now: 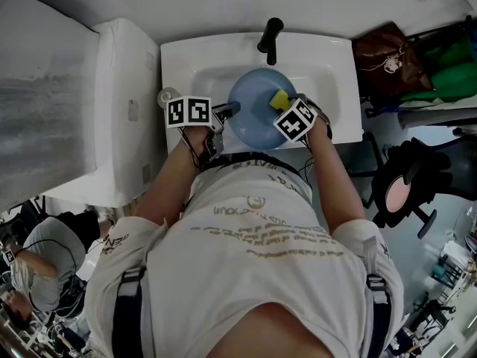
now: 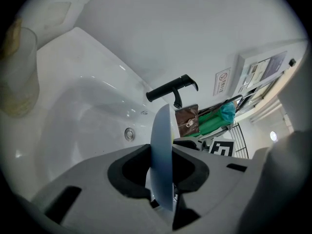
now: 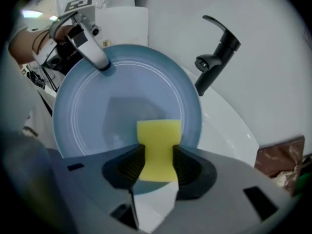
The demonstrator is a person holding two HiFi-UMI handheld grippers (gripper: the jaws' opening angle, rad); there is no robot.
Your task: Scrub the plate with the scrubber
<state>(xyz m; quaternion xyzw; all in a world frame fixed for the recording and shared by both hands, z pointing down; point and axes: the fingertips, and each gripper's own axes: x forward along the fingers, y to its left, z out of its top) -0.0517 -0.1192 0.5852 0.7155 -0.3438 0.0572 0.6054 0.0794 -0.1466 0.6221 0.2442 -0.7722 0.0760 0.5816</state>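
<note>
Plate point(image 1: 257, 107), clamped by its rim over the sink point(image 1: 335, 58) in the fingers of the left gripper point(image 2: 162, 167), meets the scrubber point(image 3: 158, 140) pinched by the right gripper point(image 3: 157, 162); we judge hard strokes could lever it loose.

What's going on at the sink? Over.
Left tool clamped on blue plate, at rim. Right tool pinching yellow scrubber against plate. Faucet behind, nothing blocking.

Round pale-blue plate point(image 1: 250, 121) over the white sink basin point(image 1: 328, 66), yellow scrubber point(image 1: 280, 98) against its face near the rim
</note>
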